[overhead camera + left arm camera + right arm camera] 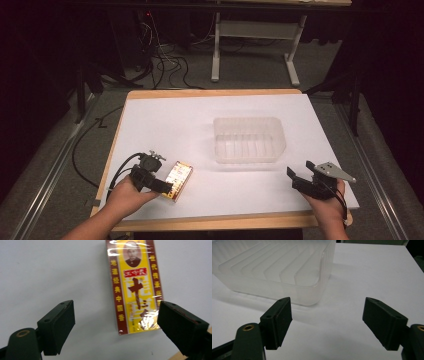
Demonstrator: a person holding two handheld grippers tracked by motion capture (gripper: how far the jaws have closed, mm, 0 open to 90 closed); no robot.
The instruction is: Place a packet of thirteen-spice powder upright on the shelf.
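Table: a wooden-edged table (pixel 150 94) carried a white sheet (pixel 165 125) that covered nearly all of its top.
Tub: a clear ribbed plastic tub (pixel 249 139) stood upright on the sheet, a little right of centre, open side up and with nothing in it.
Box: a flat yellow and dark red box (pixel 178 180) in glossy wrap, printed with Chinese characters and a small portrait, lay face up near the front left of the sheet, well apart from the tub.
Left gripper: the left gripper (pixel 165 187) was held in the person's left hand (pixel 126 196) low over the near end of the box; its jaws stood wide apart with nothing between them. In the left gripper view the box (pixel 135 287) lay ahead of the jaws, its near end close beside the right-hand jaw and off centre in the gap; whether that jaw touched it could not be told.
Right gripper: the right gripper (pixel 300 171), in the right hand (pixel 327 206), sat at the front right of the sheet, jaws spread wide and empty, pointed toward the tub's near right corner (pixel 317 290) but clear of it.
Floor: cables (pixel 170 65) lay beyond the table's far edge.
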